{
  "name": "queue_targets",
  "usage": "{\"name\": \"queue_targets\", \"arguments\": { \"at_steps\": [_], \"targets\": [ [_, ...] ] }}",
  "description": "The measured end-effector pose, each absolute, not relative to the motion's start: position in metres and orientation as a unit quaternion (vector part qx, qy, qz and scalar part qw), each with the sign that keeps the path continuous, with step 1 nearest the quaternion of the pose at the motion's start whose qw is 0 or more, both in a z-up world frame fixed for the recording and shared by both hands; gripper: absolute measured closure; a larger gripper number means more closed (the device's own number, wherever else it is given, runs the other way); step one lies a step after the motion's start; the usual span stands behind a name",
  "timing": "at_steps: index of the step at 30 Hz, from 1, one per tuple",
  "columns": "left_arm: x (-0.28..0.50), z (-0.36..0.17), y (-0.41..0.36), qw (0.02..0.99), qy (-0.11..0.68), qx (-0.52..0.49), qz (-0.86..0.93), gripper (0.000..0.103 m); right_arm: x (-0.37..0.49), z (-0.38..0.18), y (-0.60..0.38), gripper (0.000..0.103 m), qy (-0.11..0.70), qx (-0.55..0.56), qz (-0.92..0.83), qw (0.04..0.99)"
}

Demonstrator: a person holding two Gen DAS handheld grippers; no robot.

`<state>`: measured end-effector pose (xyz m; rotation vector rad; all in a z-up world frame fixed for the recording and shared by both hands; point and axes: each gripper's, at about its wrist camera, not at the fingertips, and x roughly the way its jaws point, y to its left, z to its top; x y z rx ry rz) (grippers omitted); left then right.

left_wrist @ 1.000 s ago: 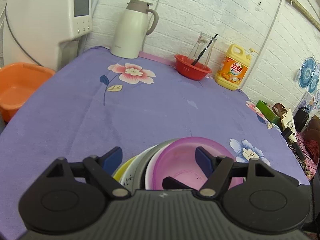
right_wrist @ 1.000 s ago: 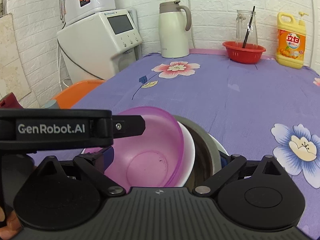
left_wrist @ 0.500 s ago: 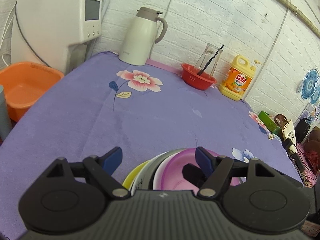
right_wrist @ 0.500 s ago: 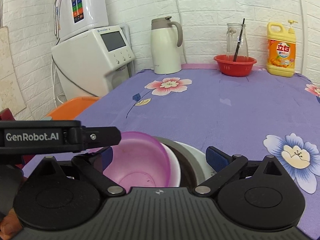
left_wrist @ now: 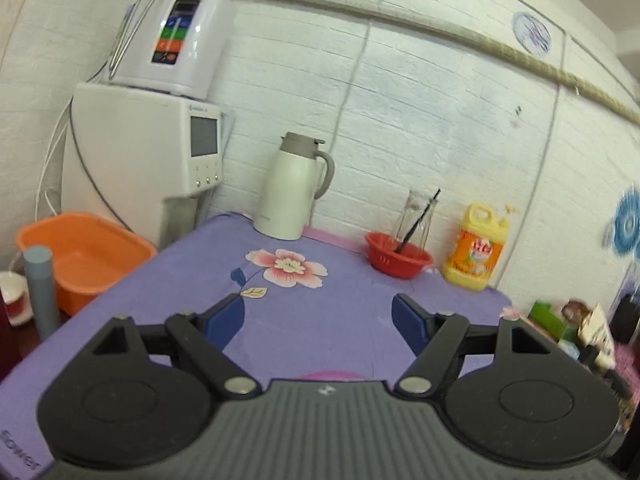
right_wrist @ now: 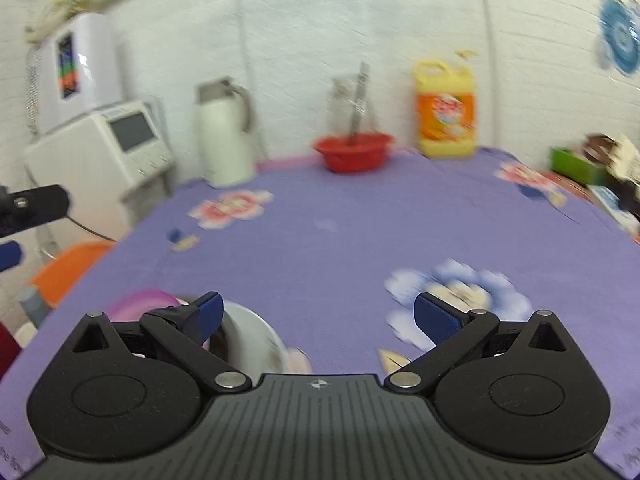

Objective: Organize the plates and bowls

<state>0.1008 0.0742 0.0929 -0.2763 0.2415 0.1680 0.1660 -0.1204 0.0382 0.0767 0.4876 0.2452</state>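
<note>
A nested stack of bowls sits at the near edge of the purple flowered tablecloth (right_wrist: 340,240). In the right wrist view the pink bowl (right_wrist: 138,302) and a white bowl (right_wrist: 252,336) show low on the left, partly behind my fingers. The left wrist view shows only a sliver of the pink bowl (left_wrist: 332,376) just above the gripper body. My left gripper (left_wrist: 318,322) is open above the cloth with nothing between its blue pads. My right gripper (right_wrist: 318,316) is open too, empty, raised over the cloth to the right of the stack. The left gripper's fingertip (right_wrist: 10,256) pokes in at the far left.
A white thermos jug (left_wrist: 290,188), a red basket (left_wrist: 398,256) holding a glass jar, and a yellow detergent bottle (left_wrist: 476,248) line the back wall. A white appliance (left_wrist: 152,152) and an orange basin (left_wrist: 84,254) stand off the table's left. Boxes clutter the right edge (right_wrist: 580,160).
Both grippers have lifted and tilted up away from the bowl stack, so the bowls dropped almost out of view. The right gripper also swung to the right. Both stayed open and empty.
</note>
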Motion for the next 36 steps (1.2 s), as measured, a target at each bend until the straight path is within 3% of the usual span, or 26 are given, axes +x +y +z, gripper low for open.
{"name": "queue_targets", "arguments": {
  "at_steps": [15, 23, 36],
  "targets": [
    [0.023, 0.048, 0.031, 0.977, 0.188, -0.083, 0.062, 0.028, 0.06, 0.016, -0.16, 0.0, 0.221, 0.038, 0.109, 0.969],
    [-0.029, 0.042, 0.014, 0.98, 0.181, -0.05, 0.063, 0.028, 0.016, 0.022, -0.178, 0.0, 0.187, 0.035, 0.081, 0.978],
    [-0.026, 0.034, -0.006, 0.979, 0.199, -0.026, 0.046, 0.028, -0.024, 0.026, -0.197, 0.0, 0.155, 0.056, 0.106, 0.981]
  ]
}}
